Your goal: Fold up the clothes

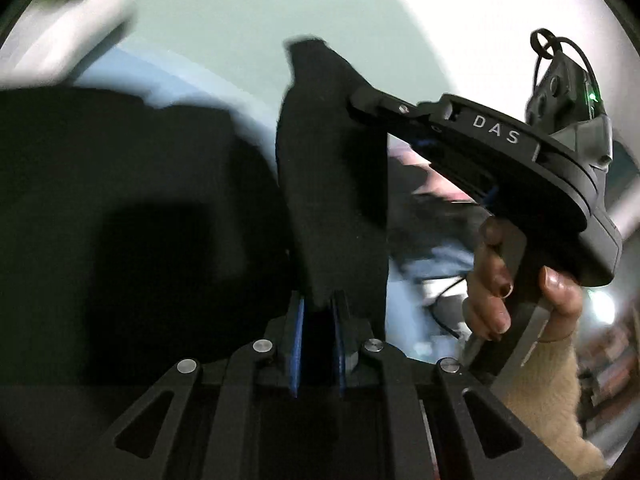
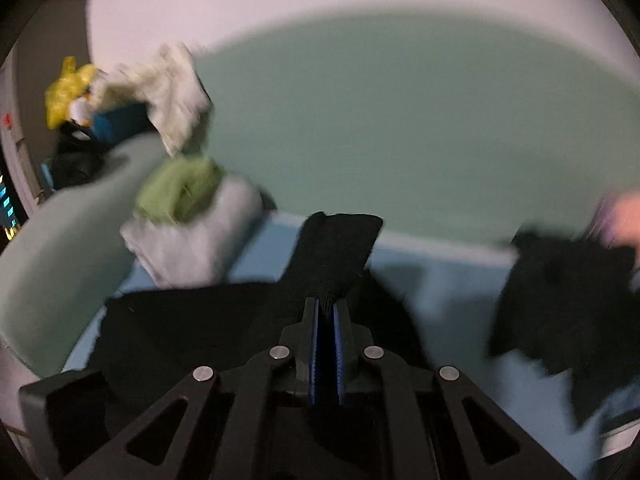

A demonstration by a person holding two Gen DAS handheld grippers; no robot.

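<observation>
the left gripper [image 1: 318, 308] is pinching a black garment [image 1: 332, 168] between its blue pads [image 1: 299, 344], the jaws standing nearly together with a fold of dark cloth rising up and away from them. the right gripper [image 1: 356, 106] is showing in the left wrist view too, coming in from the right, its tips biting into the same strip of cloth higher up, a hand [image 1: 520, 292] wrapped round its grip with a pale sleeve [image 1: 544, 392] below.

in the right wrist view the right gripper [image 2: 326, 308] is clamping the black garment [image 2: 332, 252] as well — the blue pads [image 2: 316, 356] are almost closed on a ribbed edge that is standing up past the tips. more of the black cloth is spreading low to the left, over a light blue sheet [image 2: 440, 280], and another dark mass is hanging blurred at the right edge.

on the far left a heap of other laundry [image 2: 180, 208] is lying — green and white pieces near, a cream piece and something yellow farther off. a pale green wall [image 2: 400, 120] is filling the far side.
</observation>
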